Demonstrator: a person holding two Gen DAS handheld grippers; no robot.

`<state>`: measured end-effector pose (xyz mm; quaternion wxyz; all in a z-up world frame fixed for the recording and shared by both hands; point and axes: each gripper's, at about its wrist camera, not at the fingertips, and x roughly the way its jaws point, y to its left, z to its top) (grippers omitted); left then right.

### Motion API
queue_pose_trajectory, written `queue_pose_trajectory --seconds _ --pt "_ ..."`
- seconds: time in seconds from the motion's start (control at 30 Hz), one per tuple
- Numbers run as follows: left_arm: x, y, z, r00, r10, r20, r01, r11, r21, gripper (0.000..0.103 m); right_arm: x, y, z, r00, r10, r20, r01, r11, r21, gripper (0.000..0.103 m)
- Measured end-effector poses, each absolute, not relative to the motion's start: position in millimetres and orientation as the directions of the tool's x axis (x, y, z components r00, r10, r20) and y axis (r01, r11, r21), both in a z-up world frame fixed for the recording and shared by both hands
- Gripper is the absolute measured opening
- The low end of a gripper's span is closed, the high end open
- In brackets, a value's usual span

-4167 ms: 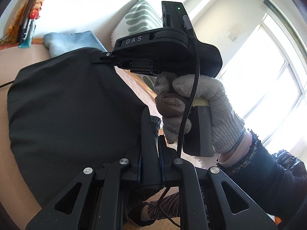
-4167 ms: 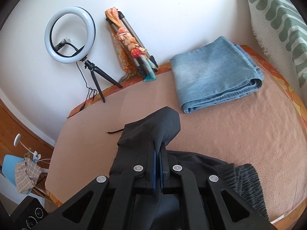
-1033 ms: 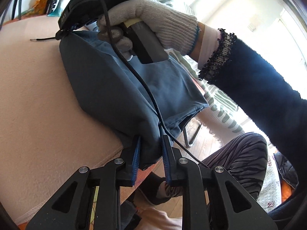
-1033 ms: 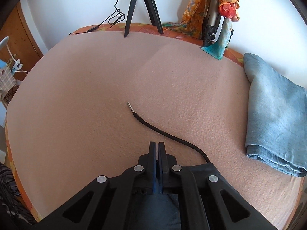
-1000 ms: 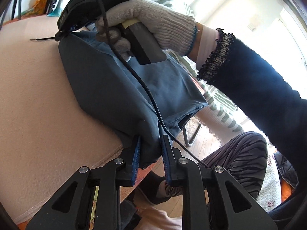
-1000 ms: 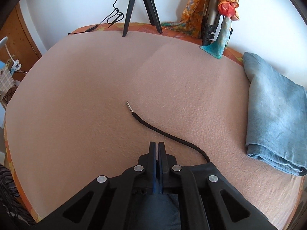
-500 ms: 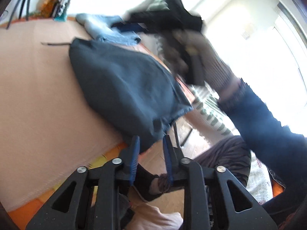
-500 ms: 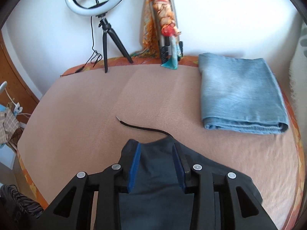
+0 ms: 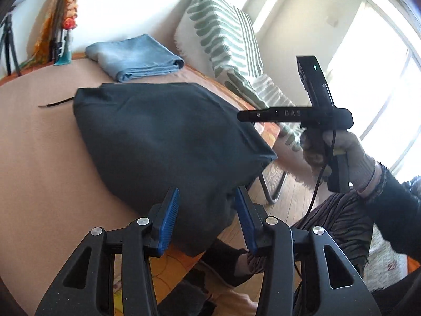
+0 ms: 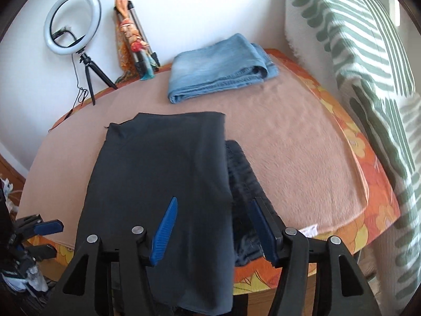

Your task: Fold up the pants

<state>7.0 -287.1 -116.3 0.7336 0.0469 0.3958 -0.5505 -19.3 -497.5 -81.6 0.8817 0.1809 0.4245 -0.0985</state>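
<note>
The dark pants (image 9: 163, 142) lie folded on the pink-covered table (image 9: 39, 158), the near end hanging over the front edge; they also show in the right wrist view (image 10: 163, 179) with the ribbed waistband (image 10: 242, 173) peeking out at the right. My left gripper (image 9: 208, 210) is open, its blue pads either side of the pants' near corner, holding nothing. My right gripper (image 10: 213, 226) is open above the pants' near end and empty. It shows from the side in the left wrist view (image 9: 252, 115), held in a gloved hand to the right of the pants.
Folded blue jeans (image 10: 221, 65) lie at the far side of the table. A ring light on a tripod (image 10: 72, 23) and a colourful bundle (image 10: 131, 39) stand against the back wall. A green-striped cushion (image 10: 368, 65) rises at the right. A black drawstring (image 9: 55, 102) pokes out left.
Both grippers have opened and let go of the pants, which now lie folded on the table. Both grippers have drawn back towards the table's front edge.
</note>
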Motion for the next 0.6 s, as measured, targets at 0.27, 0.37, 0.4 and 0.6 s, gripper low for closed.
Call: queue_pose_trajectory --seconds 0.27,0.37,0.4,0.6 --pt "-18 -306 -142 -0.009 -0.730 -0.684 0.897 0.297 -0.328 0.042 -46 -501 -97 0.597 0.056 -0.800 0.325 0.895 0.305 0.062" --pt "-26 -309 -147 -0.033 -0.717 -0.696 0.904 0.276 -0.327 0.042 -54 -497 -105 0.585 0.103 -0.804 0.317 0.884 0.344 0.062" --pt "-28 -311 -148 -0.034 -0.715 -0.698 0.905 0.274 -0.325 0.042 -55 -496 -110 0.575 0.127 -0.808 0.317 0.876 0.363 0.062" --pt "-28 -311 -142 -0.054 -0.729 -0.682 0.897 0.264 -0.354 0.042 -52 -486 -119 0.560 0.224 -0.798 0.270 0.861 0.431 0.006"
